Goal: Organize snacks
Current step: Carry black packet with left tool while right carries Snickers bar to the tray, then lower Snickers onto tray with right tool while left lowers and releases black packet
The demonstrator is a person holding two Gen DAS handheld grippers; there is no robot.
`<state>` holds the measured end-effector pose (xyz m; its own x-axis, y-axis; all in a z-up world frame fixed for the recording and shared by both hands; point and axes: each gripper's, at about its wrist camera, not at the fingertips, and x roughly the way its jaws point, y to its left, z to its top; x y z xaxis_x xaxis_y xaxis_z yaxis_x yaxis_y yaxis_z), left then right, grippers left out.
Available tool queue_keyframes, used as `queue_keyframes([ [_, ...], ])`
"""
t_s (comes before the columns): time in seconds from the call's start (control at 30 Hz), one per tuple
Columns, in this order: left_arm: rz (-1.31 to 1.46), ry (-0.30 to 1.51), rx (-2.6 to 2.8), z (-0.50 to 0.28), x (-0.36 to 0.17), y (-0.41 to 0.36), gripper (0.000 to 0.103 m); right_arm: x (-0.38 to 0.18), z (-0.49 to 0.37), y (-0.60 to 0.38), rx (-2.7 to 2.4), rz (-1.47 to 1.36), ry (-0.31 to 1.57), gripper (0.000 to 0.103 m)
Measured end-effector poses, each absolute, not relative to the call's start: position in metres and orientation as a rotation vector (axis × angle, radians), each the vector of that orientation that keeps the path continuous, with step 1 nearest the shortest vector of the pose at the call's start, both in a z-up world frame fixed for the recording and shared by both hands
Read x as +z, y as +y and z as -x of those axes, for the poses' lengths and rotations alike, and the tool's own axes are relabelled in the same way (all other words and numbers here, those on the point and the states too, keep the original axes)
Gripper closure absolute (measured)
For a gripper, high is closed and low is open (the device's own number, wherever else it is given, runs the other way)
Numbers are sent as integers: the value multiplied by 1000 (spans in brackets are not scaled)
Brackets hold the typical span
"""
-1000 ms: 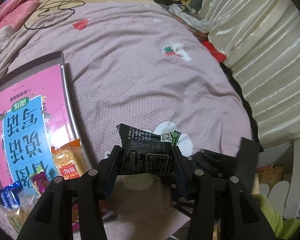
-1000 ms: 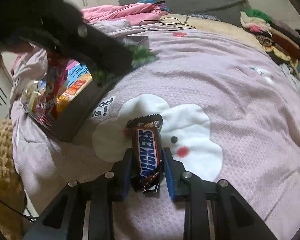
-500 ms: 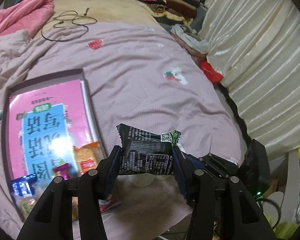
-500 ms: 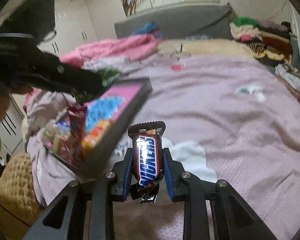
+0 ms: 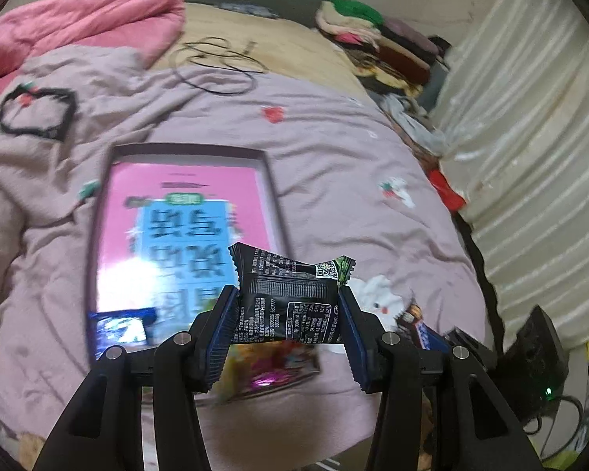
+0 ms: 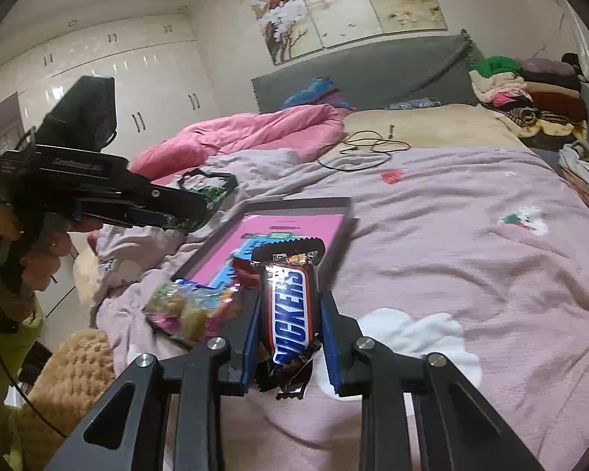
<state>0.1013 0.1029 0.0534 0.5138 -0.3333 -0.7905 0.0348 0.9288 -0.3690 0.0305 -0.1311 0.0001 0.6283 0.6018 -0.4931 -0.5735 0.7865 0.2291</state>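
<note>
My left gripper is shut on a black snack packet and holds it in the air over the near end of a shallow grey box with a pink printed bottom. That gripper also shows at the left of the right wrist view. My right gripper is shut on a Snickers bar, upright, above the bed next to the box. Several snack packets lie at the box's near end, among them a blue one.
The box lies on a lilac bedspread. A black cable lies further up the bed, a pink duvet and folded clothes near the headboard. Cream curtains hang along the bed's right side.
Both grippers have risen from the bedspread with their snacks. The left one has swung left over the box. The right one has lifted the Snickers off the white patch toward the box.
</note>
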Motion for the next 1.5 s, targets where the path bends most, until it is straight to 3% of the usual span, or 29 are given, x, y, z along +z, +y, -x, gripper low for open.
queue_keyframes([
  [0.63,430,958,-78,-66,31,177,51,2,-11,-61,736,52,596,75],
  [1.5,265,951,-20,-77,-10,152,51,-15,-36,-32,605,97,676,75],
])
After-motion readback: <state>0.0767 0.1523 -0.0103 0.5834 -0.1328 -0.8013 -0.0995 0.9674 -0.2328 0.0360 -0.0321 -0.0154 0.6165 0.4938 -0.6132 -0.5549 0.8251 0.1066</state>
